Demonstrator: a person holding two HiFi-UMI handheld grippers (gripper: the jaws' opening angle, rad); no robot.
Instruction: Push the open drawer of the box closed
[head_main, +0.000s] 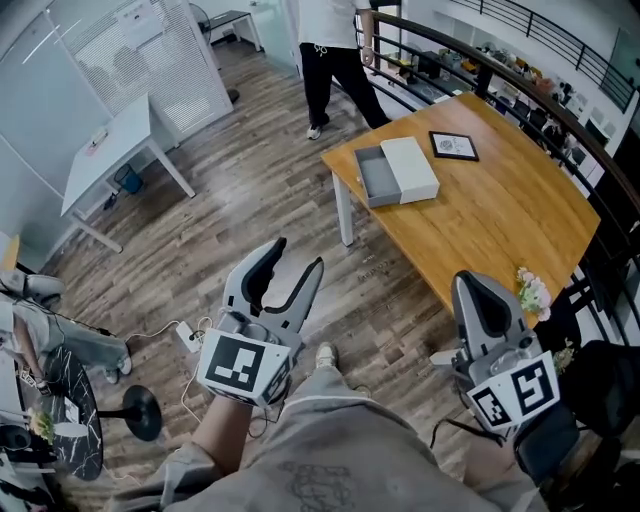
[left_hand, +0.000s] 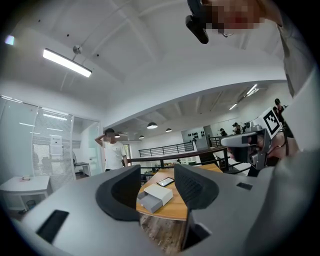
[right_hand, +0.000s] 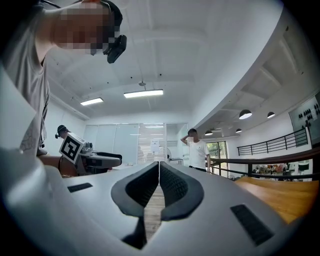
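A white box (head_main: 412, 167) lies on the far left part of the wooden table (head_main: 500, 215), with its grey drawer (head_main: 374, 178) pulled out toward the table's left edge. In the left gripper view the box (left_hand: 162, 192) and its drawer (left_hand: 148, 202) show far off between the jaws. My left gripper (head_main: 298, 253) (left_hand: 156, 170) is held over the floor well short of the table, open and empty. My right gripper (head_main: 472, 283) (right_hand: 159, 166) hangs near the table's near corner, shut on nothing.
A dark framed tablet (head_main: 453, 146) lies on the table behind the box. A person (head_main: 330, 60) stands beyond the table's far end. A black railing (head_main: 520, 90) runs along the table's right side. White flowers (head_main: 532, 292) sit at the near corner, and a white desk (head_main: 110, 150) stands far left.
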